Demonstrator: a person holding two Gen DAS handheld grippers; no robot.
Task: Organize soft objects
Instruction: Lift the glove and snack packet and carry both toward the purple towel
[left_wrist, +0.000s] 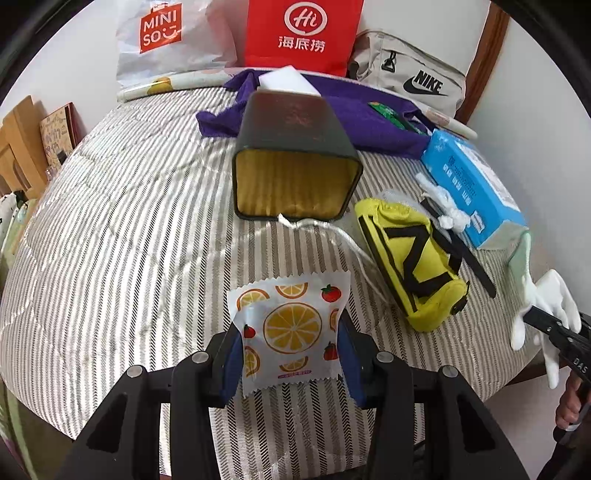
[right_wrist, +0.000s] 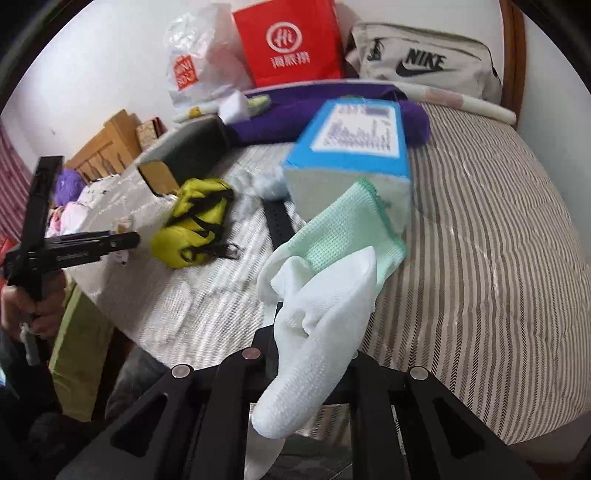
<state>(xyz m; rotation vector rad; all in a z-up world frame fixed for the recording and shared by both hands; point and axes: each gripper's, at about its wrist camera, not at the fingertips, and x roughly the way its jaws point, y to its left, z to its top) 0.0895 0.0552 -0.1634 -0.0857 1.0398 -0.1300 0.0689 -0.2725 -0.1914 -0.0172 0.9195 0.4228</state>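
Observation:
My left gripper (left_wrist: 291, 354) is shut on a white packet printed with oranges (left_wrist: 290, 325), held just above the striped bedspread. A dark tin with a yellow inside (left_wrist: 295, 158) lies on its side straight ahead of it. A yellow pouch with black straps (left_wrist: 410, 262) lies to the right. My right gripper (right_wrist: 314, 325) is shut on a white knit glove with a mint-green cuff (right_wrist: 325, 280), lifted off the bed; its fingertips are hidden by the glove. The same glove (left_wrist: 546, 314) shows at the right edge of the left wrist view.
A blue tissue pack (right_wrist: 354, 144) lies beyond the glove, with cotton tufts (right_wrist: 258, 184) and a black strap (right_wrist: 279, 221) beside it. A purple cloth (left_wrist: 369, 118), a red paper bag (left_wrist: 303, 33), a white plastic bag (left_wrist: 166, 40) and a beige bag (left_wrist: 410, 74) line the back.

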